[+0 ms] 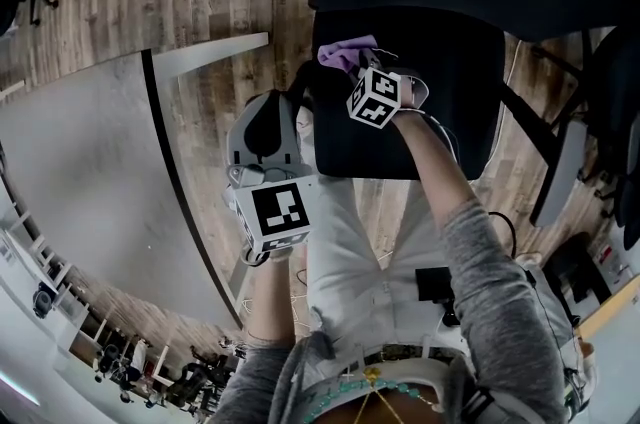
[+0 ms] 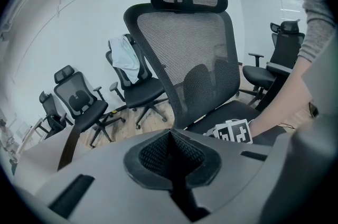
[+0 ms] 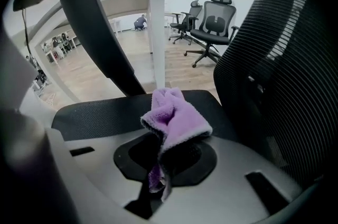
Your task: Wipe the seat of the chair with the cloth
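Note:
The black office chair's seat (image 1: 445,102) lies in front of me, and its mesh back (image 2: 187,59) fills the left gripper view. A purple cloth (image 1: 346,53) rests at the seat's left rear part. My right gripper (image 1: 358,67) is shut on the purple cloth (image 3: 177,114), which bunches out of the jaws just above the seat (image 3: 100,114). My left gripper (image 1: 270,107) hovers off the seat's left edge, shut with nothing in it (image 2: 171,136). It looks toward the chair back and the right gripper's marker cube (image 2: 234,130).
A white table (image 1: 90,172) with a dark edge stands to my left, its leg (image 3: 157,33) close beside the seat. Other office chairs stand on the wooden floor (image 2: 79,104) (image 2: 134,83) (image 2: 277,62). Another chair's armrest (image 1: 560,172) is at the right.

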A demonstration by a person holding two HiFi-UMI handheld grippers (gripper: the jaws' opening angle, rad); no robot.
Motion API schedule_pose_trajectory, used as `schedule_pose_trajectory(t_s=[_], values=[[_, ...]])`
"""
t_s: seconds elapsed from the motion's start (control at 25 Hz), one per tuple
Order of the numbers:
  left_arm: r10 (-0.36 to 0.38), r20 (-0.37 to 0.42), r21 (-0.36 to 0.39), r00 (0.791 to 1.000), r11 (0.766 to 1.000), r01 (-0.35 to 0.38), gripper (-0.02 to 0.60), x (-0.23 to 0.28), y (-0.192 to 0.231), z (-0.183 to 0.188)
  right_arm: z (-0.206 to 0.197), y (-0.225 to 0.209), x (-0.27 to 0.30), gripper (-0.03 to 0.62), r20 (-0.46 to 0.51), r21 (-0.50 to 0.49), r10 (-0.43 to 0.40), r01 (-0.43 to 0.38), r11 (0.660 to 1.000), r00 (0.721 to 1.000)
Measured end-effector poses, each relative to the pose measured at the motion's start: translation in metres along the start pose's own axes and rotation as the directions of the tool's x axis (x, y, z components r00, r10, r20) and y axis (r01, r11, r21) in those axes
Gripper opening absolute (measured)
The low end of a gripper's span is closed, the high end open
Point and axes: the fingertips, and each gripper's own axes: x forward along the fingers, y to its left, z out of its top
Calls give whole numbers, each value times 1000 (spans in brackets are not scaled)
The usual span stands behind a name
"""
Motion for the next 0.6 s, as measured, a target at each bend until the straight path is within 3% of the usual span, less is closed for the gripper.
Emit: schedule_pose_trajectory(t_s=[0.6], values=[[5,4,1,1000,1000,-5,3,2,1,0,-47,-16,-10,48,-64,24,-21,22,999,998]])
